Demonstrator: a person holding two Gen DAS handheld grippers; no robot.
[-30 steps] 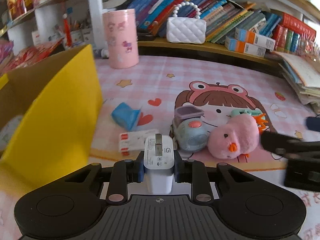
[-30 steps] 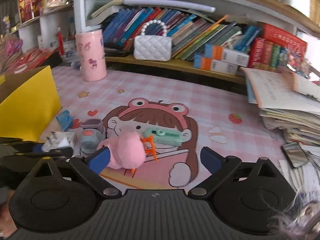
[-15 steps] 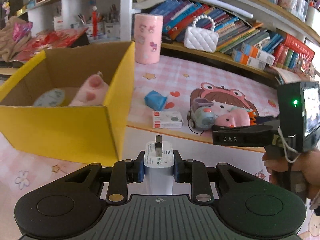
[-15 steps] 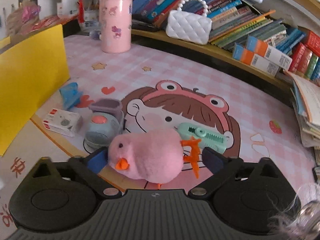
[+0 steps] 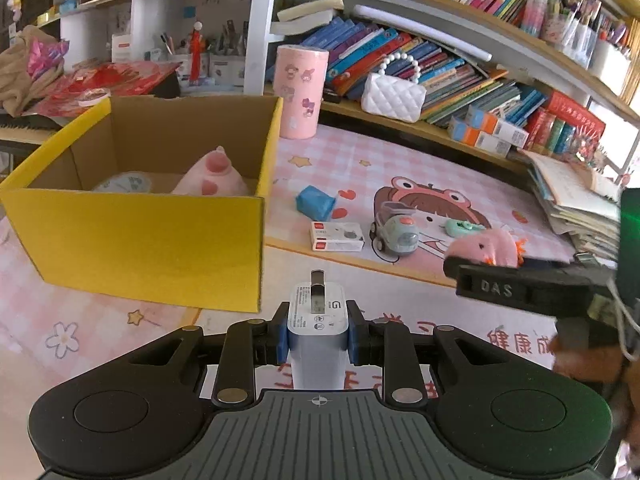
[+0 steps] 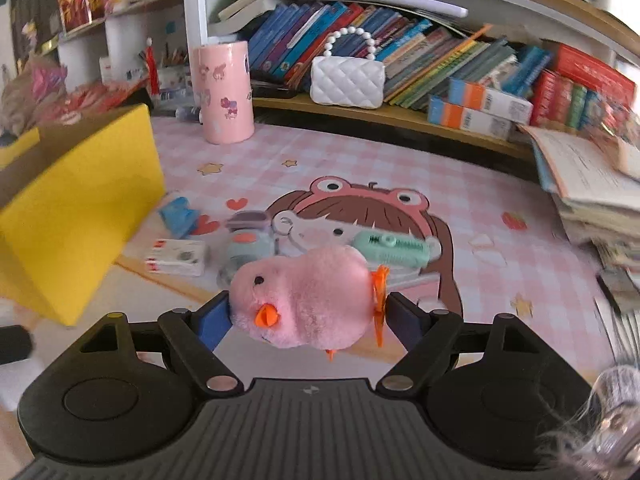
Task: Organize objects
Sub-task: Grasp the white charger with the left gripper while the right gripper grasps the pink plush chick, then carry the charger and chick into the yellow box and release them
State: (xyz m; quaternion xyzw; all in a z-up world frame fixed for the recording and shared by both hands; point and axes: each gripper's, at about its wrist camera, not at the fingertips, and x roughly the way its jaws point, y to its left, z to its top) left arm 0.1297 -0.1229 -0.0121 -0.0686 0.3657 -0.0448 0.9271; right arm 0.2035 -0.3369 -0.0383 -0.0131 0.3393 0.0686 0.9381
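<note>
While gripped: charger (image 5: 317, 312), chick (image 6: 306, 296).

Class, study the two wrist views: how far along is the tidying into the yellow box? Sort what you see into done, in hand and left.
Done: a pink plush and a round item lie in the yellow box.
In hand: the left gripper clamps a white charger; the right gripper has been closing around the pink chick.
Left: the blue packet, small white box, toy car and green clip remain on the mat.

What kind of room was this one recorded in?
Likely a child's room or play corner at home: crowded bookshelves, a pink cartoon play mat on the floor, and toys, with a yellow box collecting them.
</note>
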